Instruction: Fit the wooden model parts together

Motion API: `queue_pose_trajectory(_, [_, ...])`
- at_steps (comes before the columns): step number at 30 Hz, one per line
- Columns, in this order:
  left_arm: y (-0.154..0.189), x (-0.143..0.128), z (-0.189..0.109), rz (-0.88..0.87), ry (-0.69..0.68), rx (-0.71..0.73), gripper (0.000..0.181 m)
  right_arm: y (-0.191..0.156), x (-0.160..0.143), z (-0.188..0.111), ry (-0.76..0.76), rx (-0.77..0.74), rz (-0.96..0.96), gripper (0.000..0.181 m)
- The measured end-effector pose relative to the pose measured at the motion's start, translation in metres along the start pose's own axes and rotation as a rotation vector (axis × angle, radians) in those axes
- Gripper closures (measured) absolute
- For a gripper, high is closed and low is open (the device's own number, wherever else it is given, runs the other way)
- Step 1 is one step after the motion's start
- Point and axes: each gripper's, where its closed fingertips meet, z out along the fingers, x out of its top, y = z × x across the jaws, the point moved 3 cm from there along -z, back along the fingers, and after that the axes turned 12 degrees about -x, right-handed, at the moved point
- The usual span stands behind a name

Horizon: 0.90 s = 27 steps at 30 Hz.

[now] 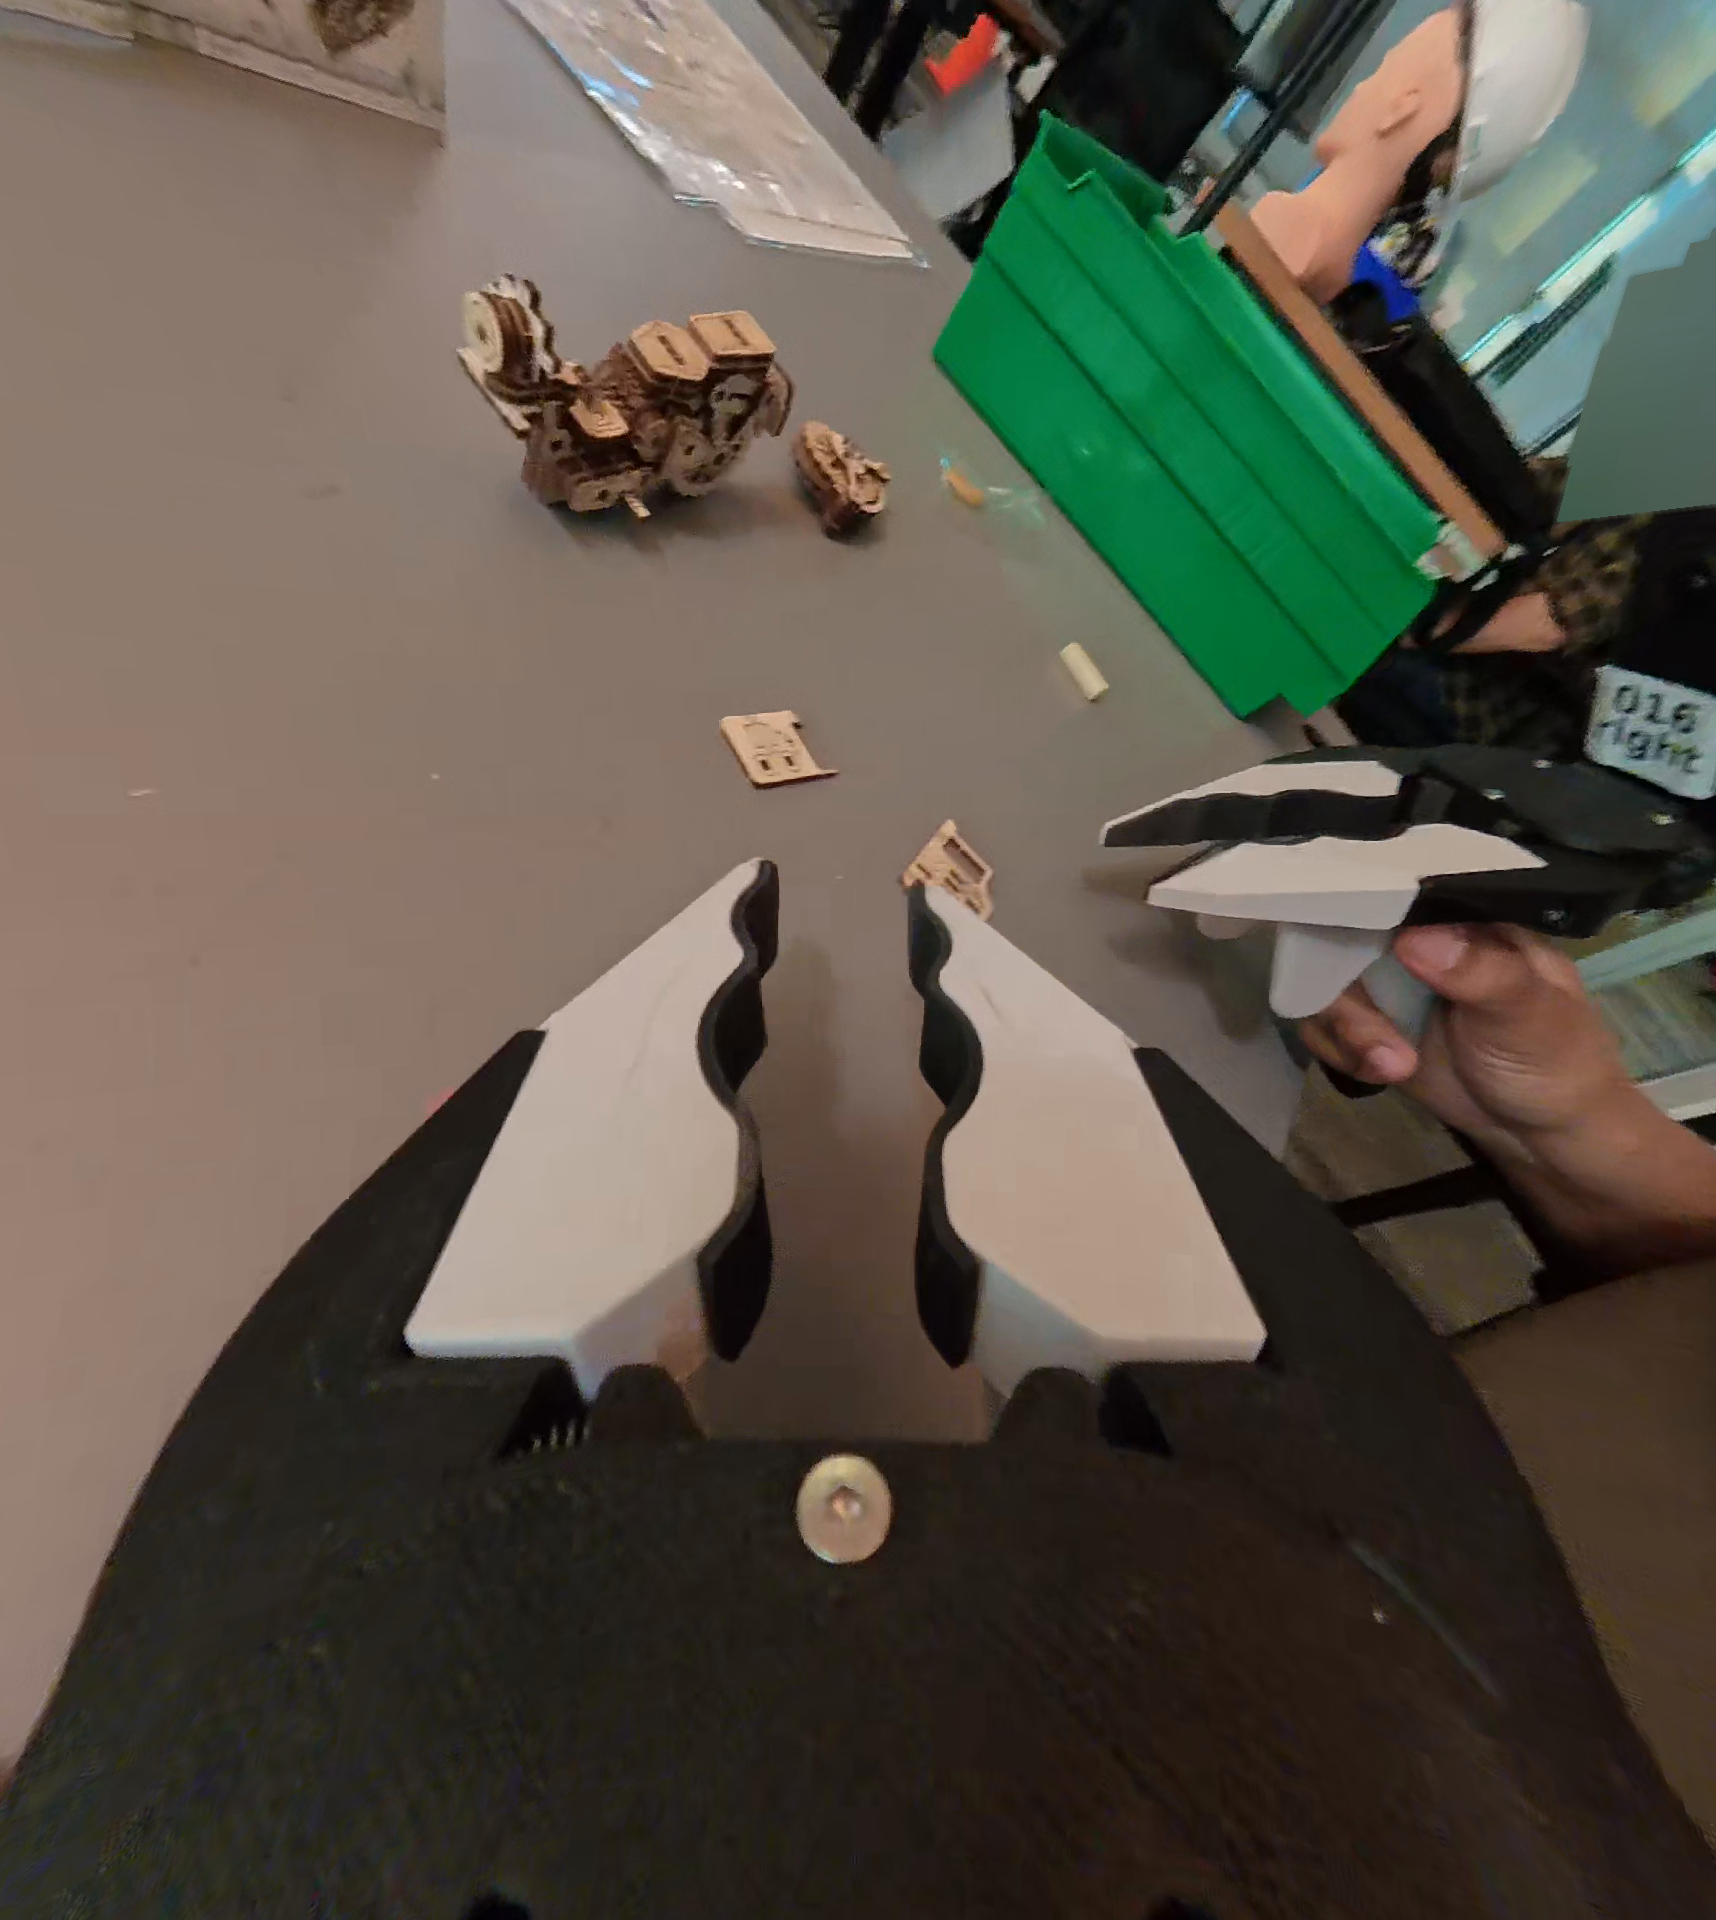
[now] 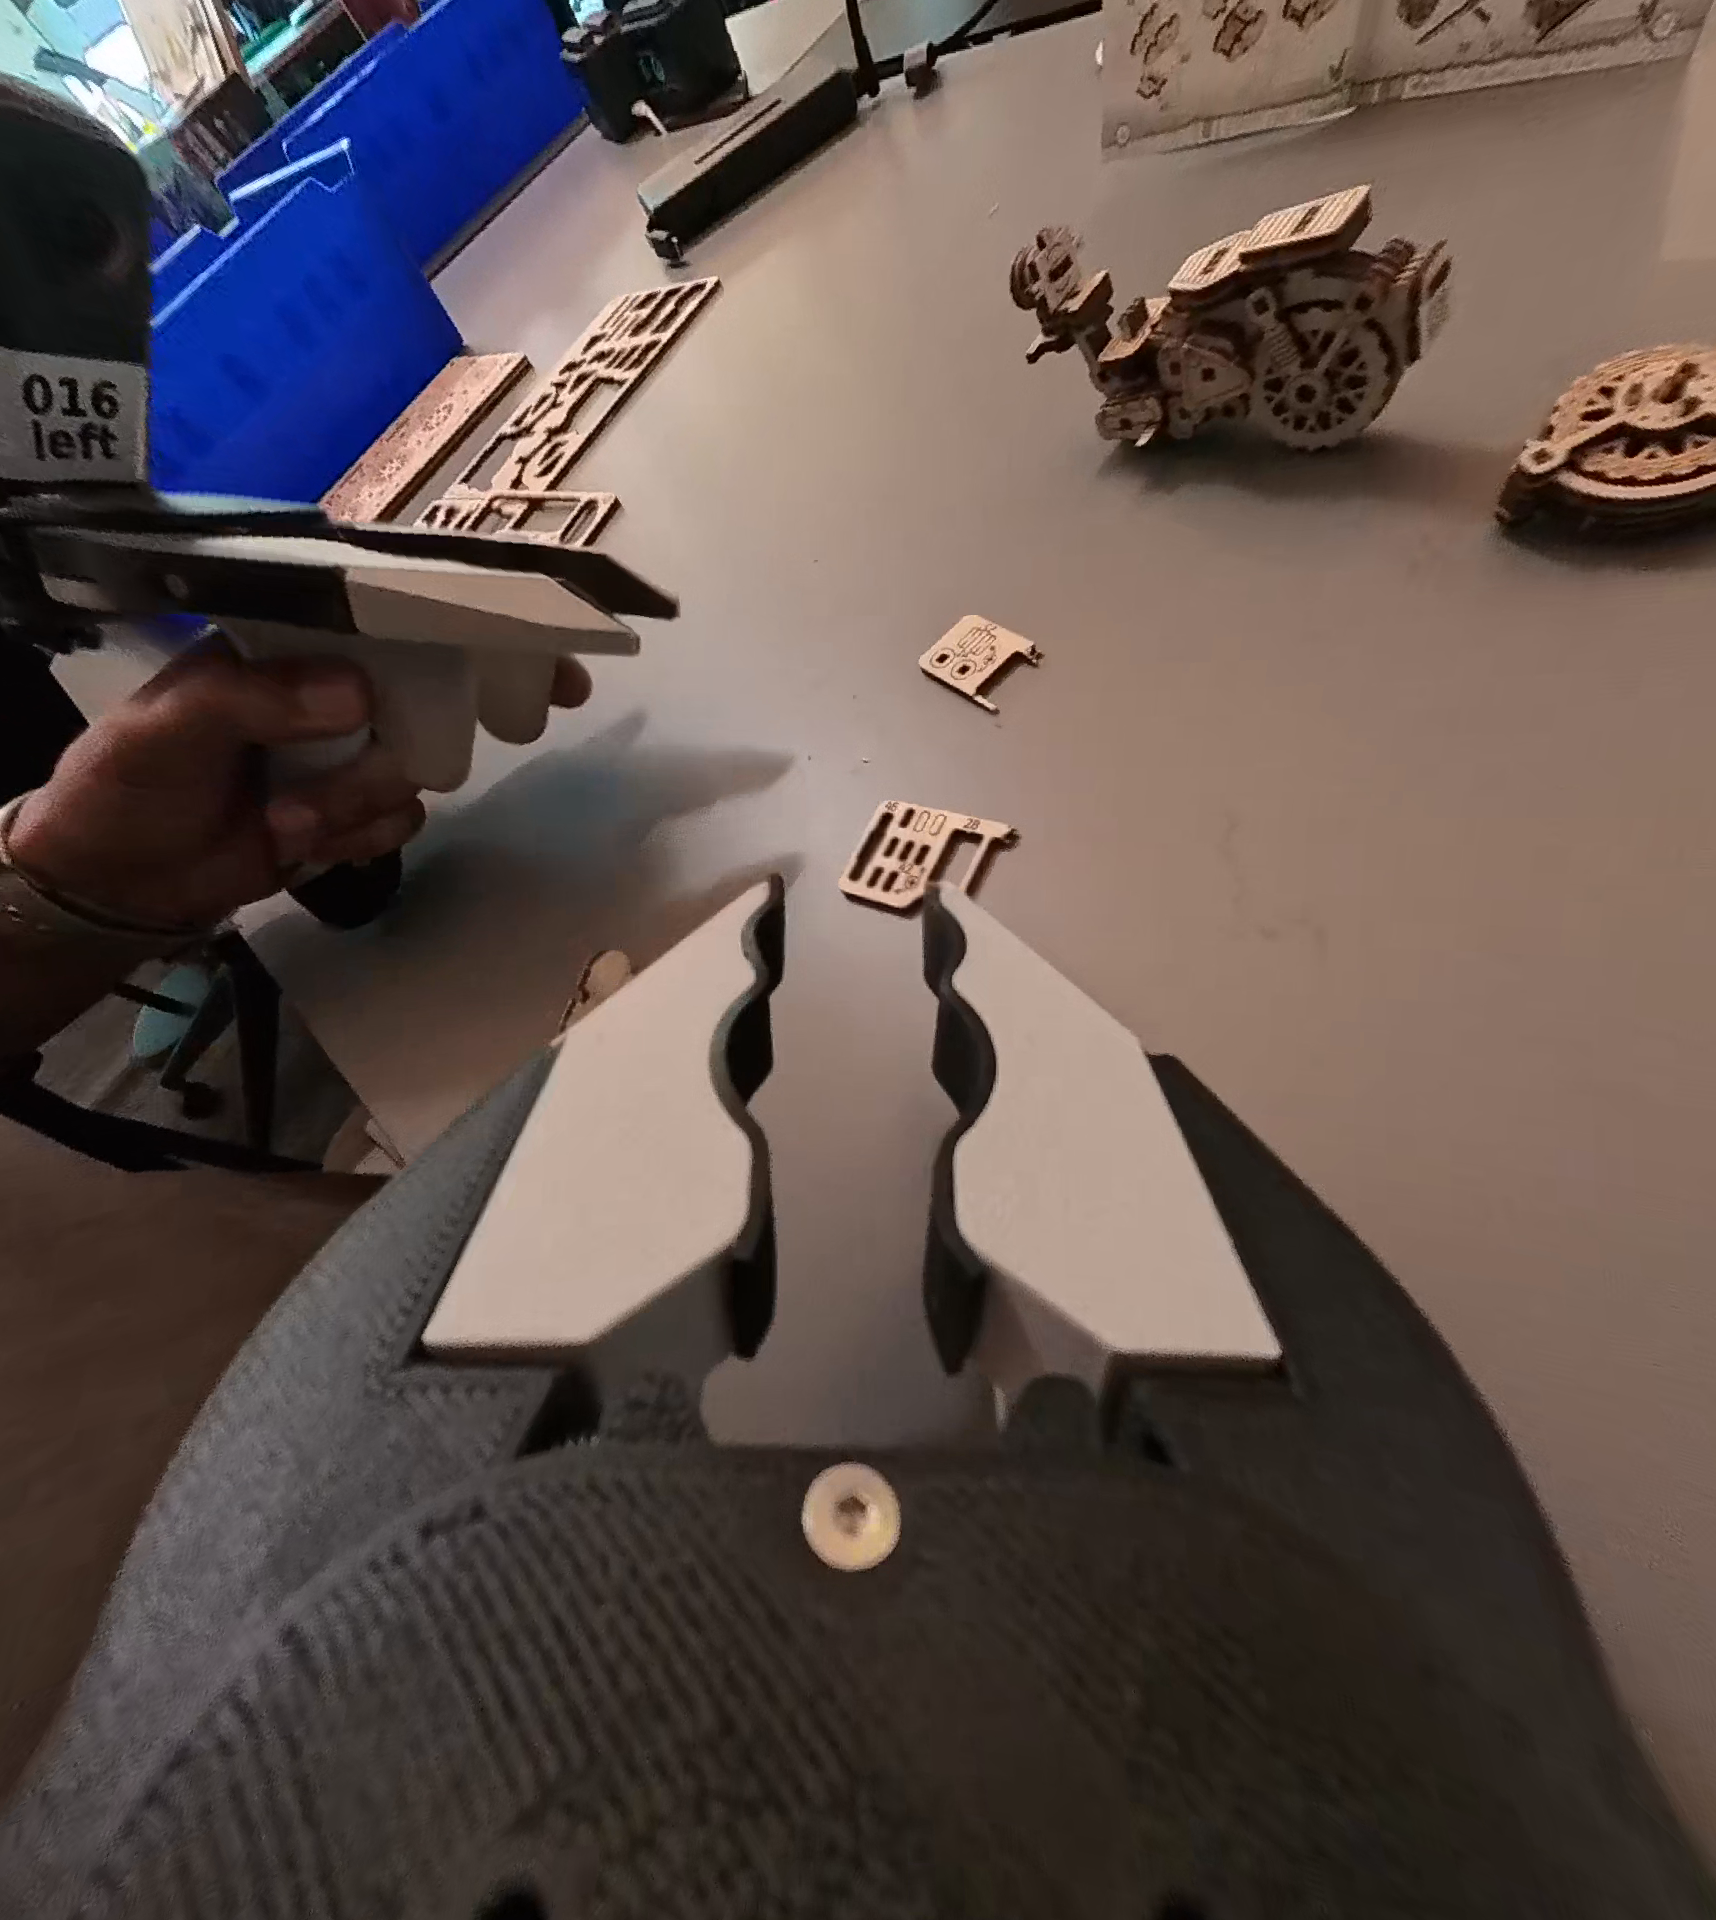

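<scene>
two hand-held grippers hover over a grey table [image 1: 210,623] strewn with wooden model parts. the left gripper [image 1: 843,894] hangs with its fingers spread and nothing between them, its tips just above a small flat wooden piece [image 1: 953,868] lying near the table's front edge. the right gripper [image 2: 854,899] is likewise spread and empty, its right fingertip just over the near corner of that same slotted piece [image 2: 921,857]. a second flat wooden piece [image 1: 774,746] lies a little farther in, apart from the first and seen again from the right wrist view [image 2: 973,657]. beyond both, well apart from the grippers, the part-built wooden model [image 2: 1259,332] stands upright on the table, with a round wooden gear assembly [image 2: 1643,447] lying just beside it. a wooden sheet with punched-out shapes [image 2: 573,405] lies flat toward the table's left side next to a darker wooden board [image 2: 428,436]. a green plastic bin [image 1: 1176,447] sits at the table's right edge, and printed instruction sheets [image 2: 1394,62] rest at the far end. each gripper is held by a hand [image 1: 1498,1039] on its white pistol grip.
</scene>
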Motion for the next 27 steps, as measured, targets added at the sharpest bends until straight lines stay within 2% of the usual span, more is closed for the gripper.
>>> queue_pose_trajectory(4, [-0.007,0.001,-0.006,0.037,-0.002,0.066,0.159,-0.004,0.003,0.001,-0.001,-0.007,-0.058,0.165])
queue_pose_trajectory(12, [0.01,-0.012,-0.026,-0.051,0.11,0.019,0.16,-0.027,0.026,0.012,0.044,0.148,-0.089,0.162])
queue_pose_trajectory(17, [0.028,-0.011,-0.044,0.08,0.179,0.051,0.169,-0.044,0.031,0.02,0.035,0.214,-0.104,0.157])
queue_pose_trajectory(21, [0.035,-0.008,-0.051,0.148,0.171,0.072,0.174,-0.048,0.028,0.023,0.032,0.184,-0.158,0.16])
queue_pose_trajectory(23, [0.036,-0.007,-0.049,0.129,0.165,0.051,0.181,-0.048,0.026,0.025,0.023,0.172,-0.17,0.16])
queue_pose_trajectory(27, [0.035,-0.01,-0.045,0.087,0.137,0.032,0.181,-0.043,0.021,0.026,0.013,0.114,-0.193,0.163])
